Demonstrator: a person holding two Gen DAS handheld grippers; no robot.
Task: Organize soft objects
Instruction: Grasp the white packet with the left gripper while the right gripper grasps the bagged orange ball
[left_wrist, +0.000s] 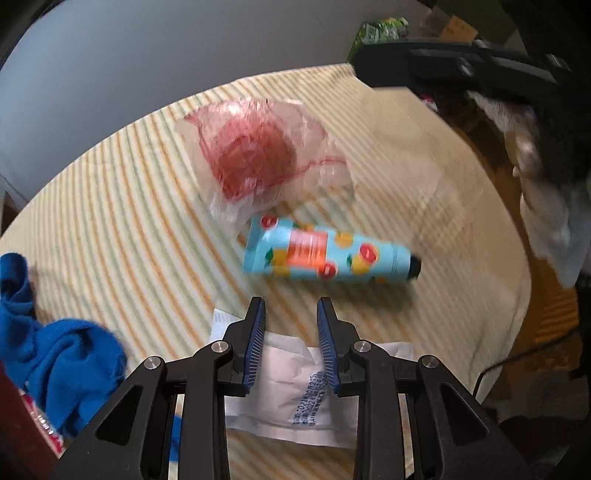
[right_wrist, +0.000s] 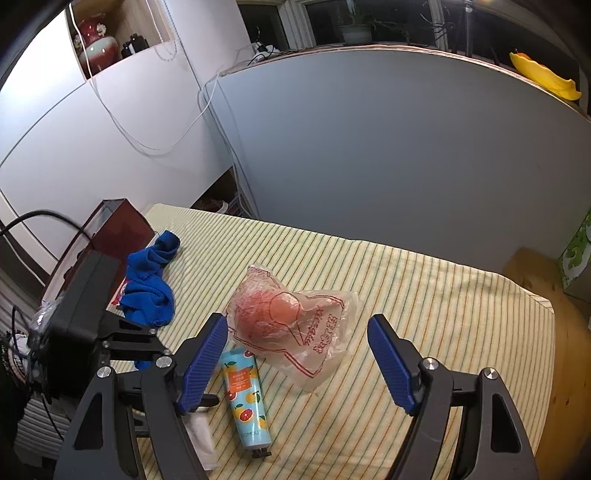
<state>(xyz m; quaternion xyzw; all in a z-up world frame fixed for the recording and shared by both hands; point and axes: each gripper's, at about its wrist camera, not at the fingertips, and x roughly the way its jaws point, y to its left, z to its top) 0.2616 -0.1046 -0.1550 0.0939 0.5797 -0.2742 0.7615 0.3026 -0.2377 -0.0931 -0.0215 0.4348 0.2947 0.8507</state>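
Observation:
My left gripper (left_wrist: 290, 306) points steeply down with its blue pads closed on a flat white packet (left_wrist: 291, 391) that lies on the striped cloth (left_wrist: 129, 221); the packet spreads out past both fingers. Just beyond it lies a light-blue hand-cream tube (left_wrist: 325, 254) with fruit prints, and farther off a clear plastic bag (left_wrist: 255, 158) with something red inside. A crumpled blue cloth (left_wrist: 62, 354) sits at the left. My right gripper (right_wrist: 298, 325) hovers open above the bag (right_wrist: 284, 325), with nothing between its pads. The tube (right_wrist: 245, 395) and packet (right_wrist: 201, 439) lie by its left finger.
A dark red box (right_wrist: 118, 225) stands at the table's far left corner behind the blue cloth (right_wrist: 149, 288). A green box (right_wrist: 576, 258) sits at the right on bare wood (right_wrist: 554, 369). A grey panel backs the table. Pale fluffy items (left_wrist: 543, 221) pile up at the right.

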